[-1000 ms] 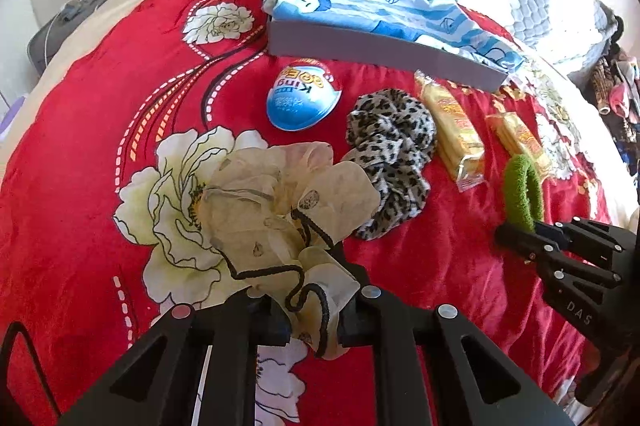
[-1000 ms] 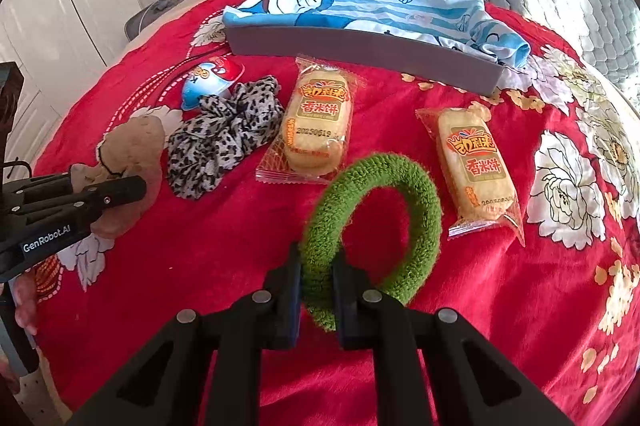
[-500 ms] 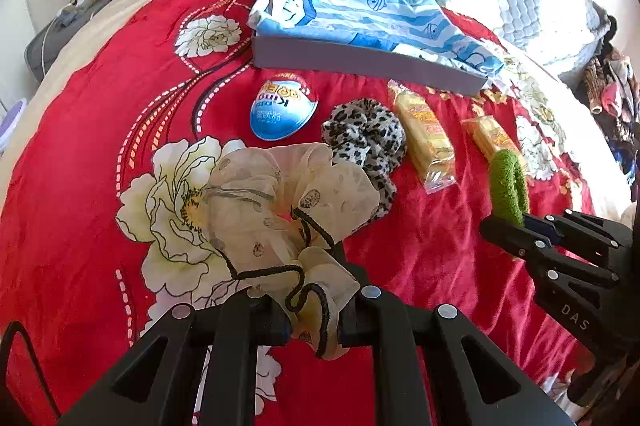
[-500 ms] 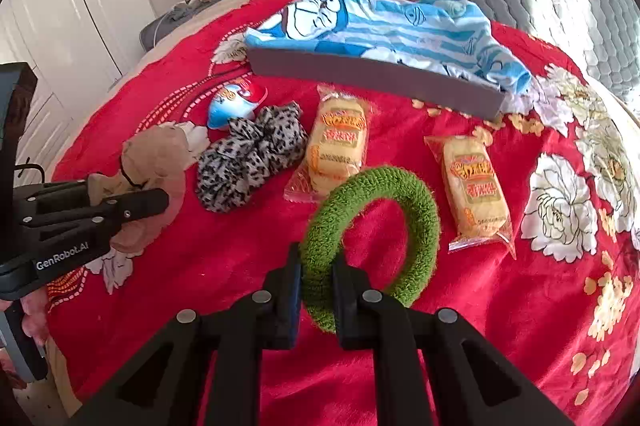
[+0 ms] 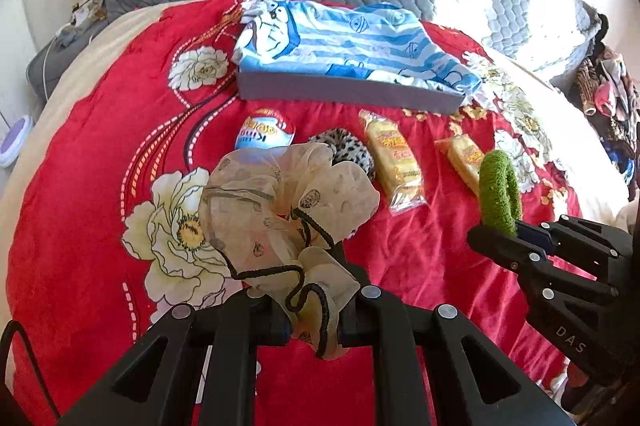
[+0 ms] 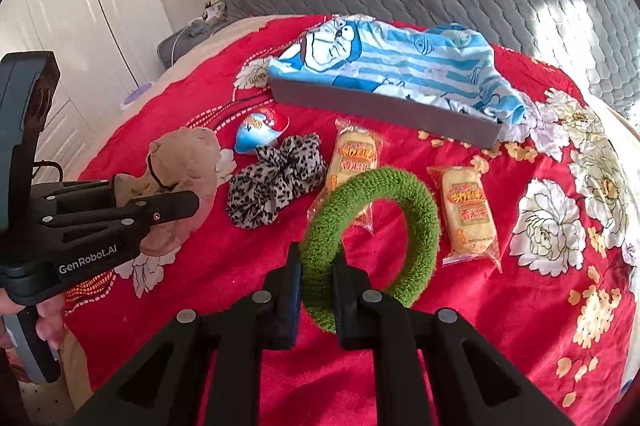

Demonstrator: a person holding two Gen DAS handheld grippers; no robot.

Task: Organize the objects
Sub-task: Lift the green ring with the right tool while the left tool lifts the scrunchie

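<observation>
Bedspread: red, flowered, under everything you see.
Grey box: far side, blue striped cloth on it.
Your left gripper: pinching the cream scrunchie, held above the bedspread.
Your right gripper: pinching the green hair ring, right of it.

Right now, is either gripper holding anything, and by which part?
Both are. The left gripper pinches the cream scrunchie at its near, lower edge. The right gripper clamps the green hair ring on its near-left arc.
</observation>
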